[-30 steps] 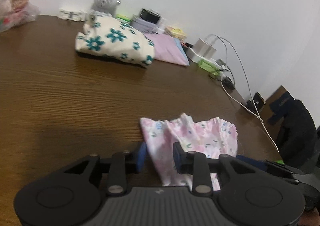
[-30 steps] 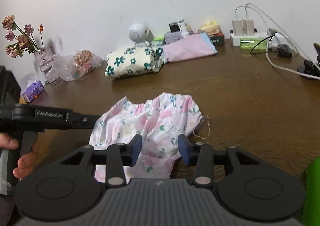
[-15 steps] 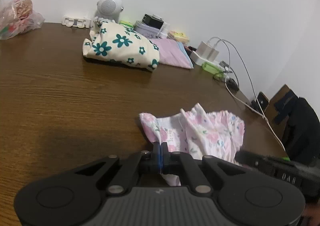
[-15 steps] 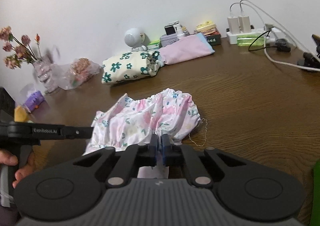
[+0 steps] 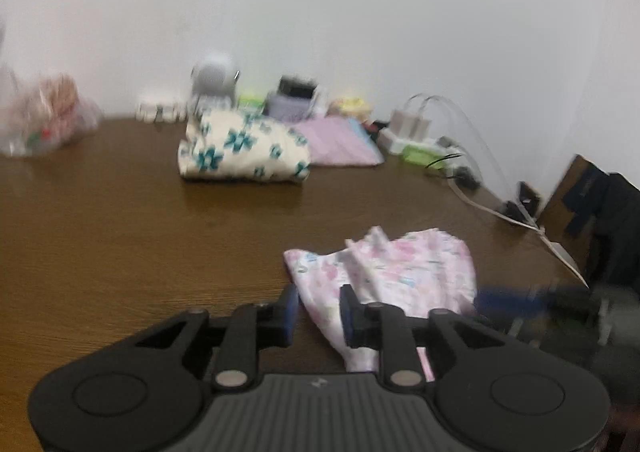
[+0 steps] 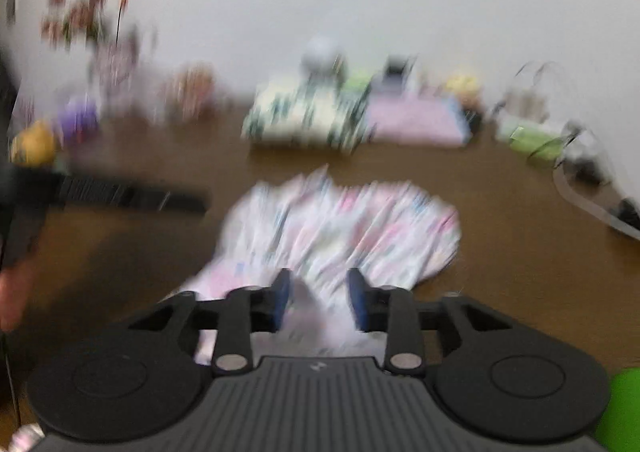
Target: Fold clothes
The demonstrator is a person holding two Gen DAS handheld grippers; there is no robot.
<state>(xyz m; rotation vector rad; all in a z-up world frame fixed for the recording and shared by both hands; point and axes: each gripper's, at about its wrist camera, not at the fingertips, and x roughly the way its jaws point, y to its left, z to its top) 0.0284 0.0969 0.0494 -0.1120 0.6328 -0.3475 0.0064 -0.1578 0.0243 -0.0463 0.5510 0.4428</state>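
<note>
Left wrist view: the left gripper (image 5: 318, 312) has its fingers apart over the brown desk (image 5: 120, 236), with the pink floral garment (image 5: 392, 276) lying crumpled at one o'clock, one edge between them. At eleven o'clock sits a folded teal-flowered cloth (image 5: 244, 152).

Right wrist view, blurred: the right gripper (image 6: 319, 300) also has its fingers spread, the garment at twelve o'clock, reaching between them.

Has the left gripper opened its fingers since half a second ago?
Yes. The left gripper was shut on the pink floral garment; now its fingers stand apart, and the garment lies on the brown table between them.
</note>
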